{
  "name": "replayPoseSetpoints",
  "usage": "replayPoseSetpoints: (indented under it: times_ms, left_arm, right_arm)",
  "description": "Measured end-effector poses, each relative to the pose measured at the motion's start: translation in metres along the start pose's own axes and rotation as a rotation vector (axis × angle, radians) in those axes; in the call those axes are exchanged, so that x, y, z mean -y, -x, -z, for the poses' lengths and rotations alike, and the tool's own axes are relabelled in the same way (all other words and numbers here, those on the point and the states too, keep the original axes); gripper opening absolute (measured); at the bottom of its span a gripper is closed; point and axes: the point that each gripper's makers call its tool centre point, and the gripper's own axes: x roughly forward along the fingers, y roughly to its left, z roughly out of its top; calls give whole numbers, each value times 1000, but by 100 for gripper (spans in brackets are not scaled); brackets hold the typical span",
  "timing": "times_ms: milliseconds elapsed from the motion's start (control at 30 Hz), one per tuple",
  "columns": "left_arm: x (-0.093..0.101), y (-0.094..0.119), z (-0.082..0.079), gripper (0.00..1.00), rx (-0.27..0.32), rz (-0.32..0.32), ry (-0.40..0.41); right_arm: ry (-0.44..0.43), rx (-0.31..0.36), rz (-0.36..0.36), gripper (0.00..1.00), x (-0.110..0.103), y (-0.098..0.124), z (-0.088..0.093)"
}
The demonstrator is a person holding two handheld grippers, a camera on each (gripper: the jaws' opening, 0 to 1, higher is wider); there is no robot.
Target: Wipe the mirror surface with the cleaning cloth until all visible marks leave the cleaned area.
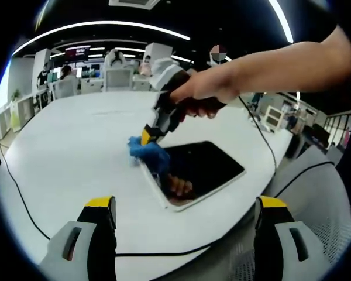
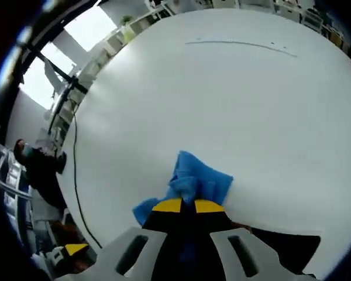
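A dark rectangular mirror (image 1: 202,170) with a pale frame lies flat on the white table (image 1: 76,146). A person's hand holds my right gripper (image 1: 147,137) over the mirror's far left corner, shut on a blue cleaning cloth (image 1: 149,153) that is pressed onto the frame edge. In the right gripper view the blue cloth (image 2: 196,178) bunches out past the shut yellow-tipped fingertips (image 2: 169,205), with a strip of the mirror (image 2: 281,243) at lower right. My left gripper (image 1: 184,208) hangs open near the table's front edge, nothing between its jaws.
A black cable (image 1: 23,205) runs along the table's near edge, and another (image 1: 266,140) trails from the right gripper. A grey mesh chair (image 1: 322,199) stands at the right. Desks and chairs (image 1: 114,70) line the far room. The table's far half (image 2: 222,88) is bare.
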Motion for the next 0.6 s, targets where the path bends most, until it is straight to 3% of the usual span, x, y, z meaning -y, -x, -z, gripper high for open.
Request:
replayPoseSetpoints:
  times_ms: [333, 600]
  left_arm:
    - [1, -1, 1, 99, -7, 5, -4]
    - [0, -1, 3, 99, -12, 6, -6]
  right_arm:
    - [45, -21, -28, 0, 0, -4, 2]
    - [40, -19, -5, 0, 21, 3, 7]
